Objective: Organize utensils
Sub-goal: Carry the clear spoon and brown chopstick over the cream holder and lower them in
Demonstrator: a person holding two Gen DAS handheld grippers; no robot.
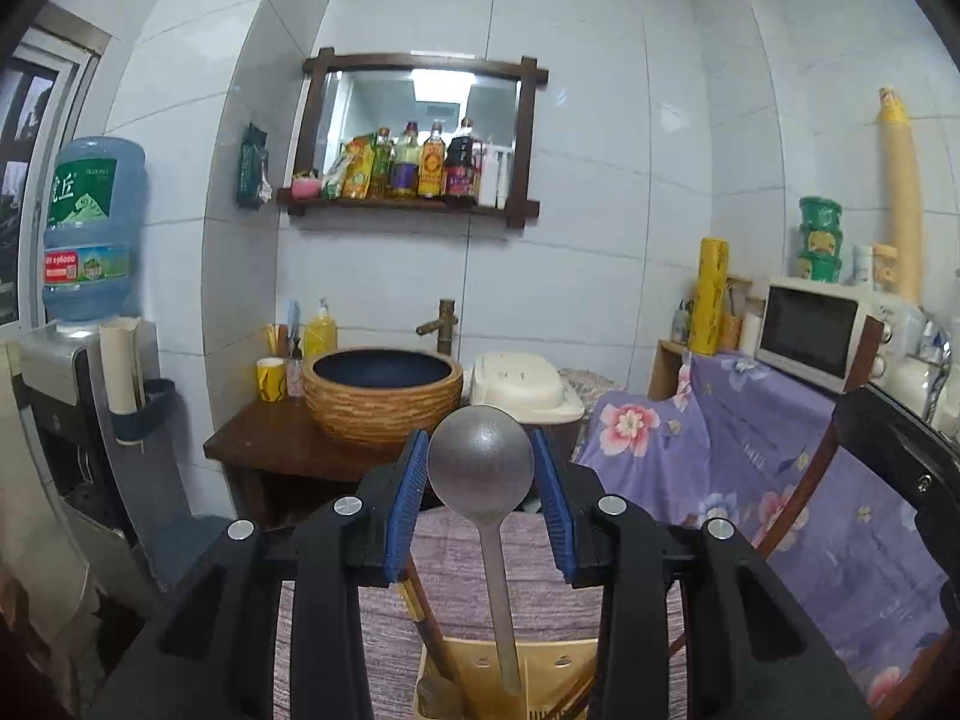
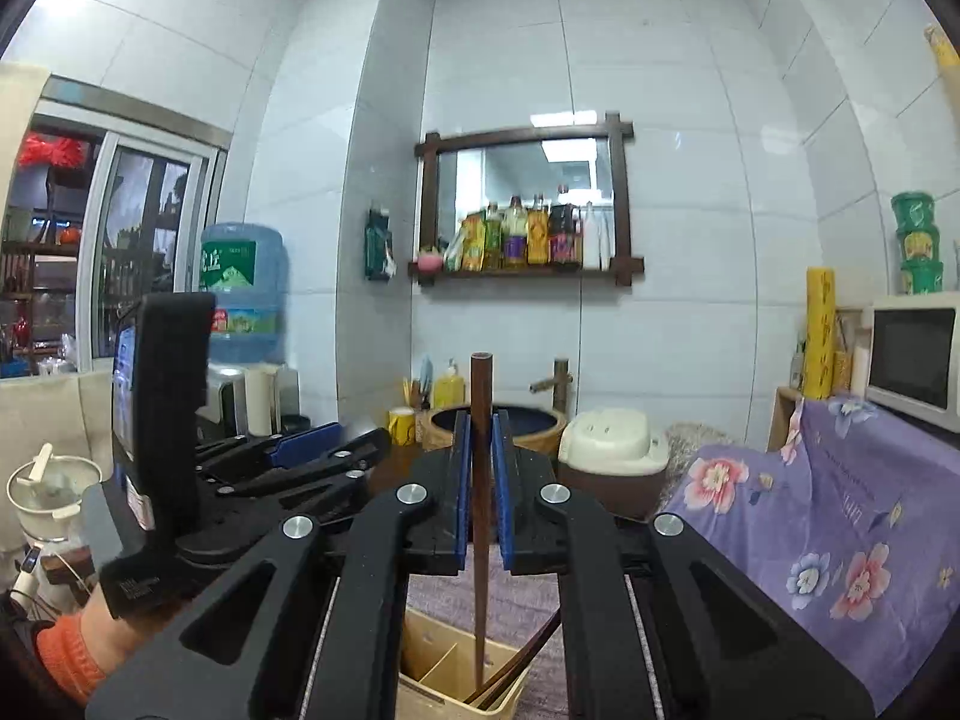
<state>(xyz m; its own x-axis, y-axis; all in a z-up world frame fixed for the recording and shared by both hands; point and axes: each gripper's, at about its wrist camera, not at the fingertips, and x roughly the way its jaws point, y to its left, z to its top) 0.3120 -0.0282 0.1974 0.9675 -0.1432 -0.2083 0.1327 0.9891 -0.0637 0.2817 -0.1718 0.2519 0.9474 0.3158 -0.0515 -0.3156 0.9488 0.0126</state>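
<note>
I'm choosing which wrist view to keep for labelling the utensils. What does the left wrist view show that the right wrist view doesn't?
Only the left wrist view shows the spoon, its bowl clamped between the left gripper pads, handle hanging toward the holder.

Only the right wrist view shows the dark chopstick pinched upright in the right gripper, plus the left gripper from the side and an orange sleeve.

Both show the beige utensil holder below, the woven basin, the mirror shelf and the floral cloth.

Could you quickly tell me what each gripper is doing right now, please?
Left gripper: closed on a grey spoon, held upright by its bowl.
Right gripper: closed on a brown chopstick, upright above the utensil holder.
</note>
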